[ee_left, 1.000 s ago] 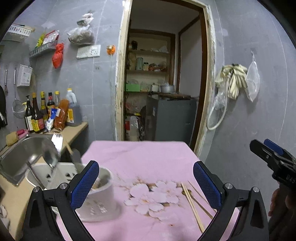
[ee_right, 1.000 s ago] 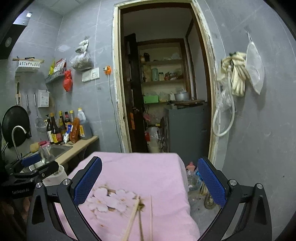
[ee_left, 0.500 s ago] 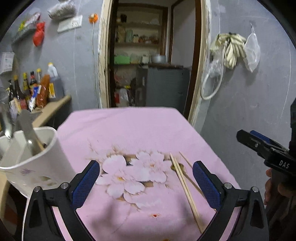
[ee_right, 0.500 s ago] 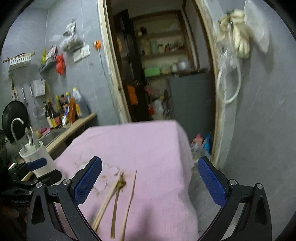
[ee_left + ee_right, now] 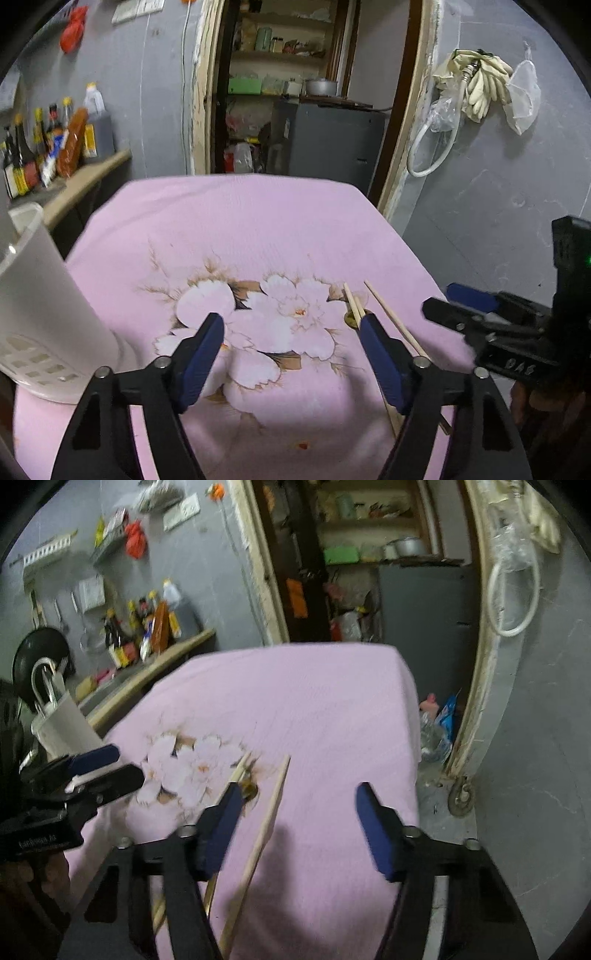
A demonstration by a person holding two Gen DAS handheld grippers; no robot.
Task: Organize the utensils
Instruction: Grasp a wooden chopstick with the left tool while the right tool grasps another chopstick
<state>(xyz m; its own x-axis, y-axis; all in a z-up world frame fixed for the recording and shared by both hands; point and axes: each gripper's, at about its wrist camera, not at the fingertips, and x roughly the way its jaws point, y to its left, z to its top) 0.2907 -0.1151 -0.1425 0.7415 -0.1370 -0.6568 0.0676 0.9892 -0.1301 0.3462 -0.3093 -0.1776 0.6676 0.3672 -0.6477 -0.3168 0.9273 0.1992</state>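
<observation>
Two tongs over loose chopsticks on the pink table
Both left tongs [image 5: 291,325] and right tongs [image 5: 299,801] hang spread wide, grasping nothing; chopsticks [image 5: 266,823] lie on the flowered cloth [image 5: 240,229] between them, with the white utensil holder [image 5: 40,306] standing at the cloth's left edge

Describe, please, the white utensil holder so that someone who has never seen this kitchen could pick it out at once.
Start at the pink flowered tablecloth and go to its left edge, on the side nearest the sink counter. The utensil holder stands upright there, a tall white plastic tub with metal utensil handles poking out of its top. It is the only container on the cloth; the wooden chopsticks lie flat beyond the flower print.
</observation>
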